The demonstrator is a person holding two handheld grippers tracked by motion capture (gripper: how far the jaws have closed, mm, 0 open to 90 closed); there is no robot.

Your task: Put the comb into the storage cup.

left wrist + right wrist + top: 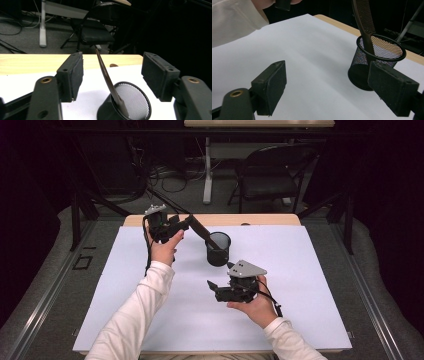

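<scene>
A black mesh cup (218, 249) stands upright on the white sheet (125, 285), a little beyond its middle. A dark brown comb (202, 232) leans out of the cup, up and to the left. My left gripper (182, 223) is at the comb's upper end. In the left gripper view the comb (107, 77) rises from the cup (130, 105) between the jaws of the left gripper (113, 58), and neither pad touches it. My right gripper (214, 290) hovers open near the front of the cup, holding nothing. In the right gripper view the cup (362, 72) and comb (364, 22) stand just beyond the right gripper (328, 67).
The white sheet covers most of a wooden table, whose bare far edge (260, 219) shows behind the cup. A black folding chair (272, 175), a white table leg (208, 170) and floor cables (165, 177) lie beyond. A white sleeve (234, 17) crosses the right gripper view's top left.
</scene>
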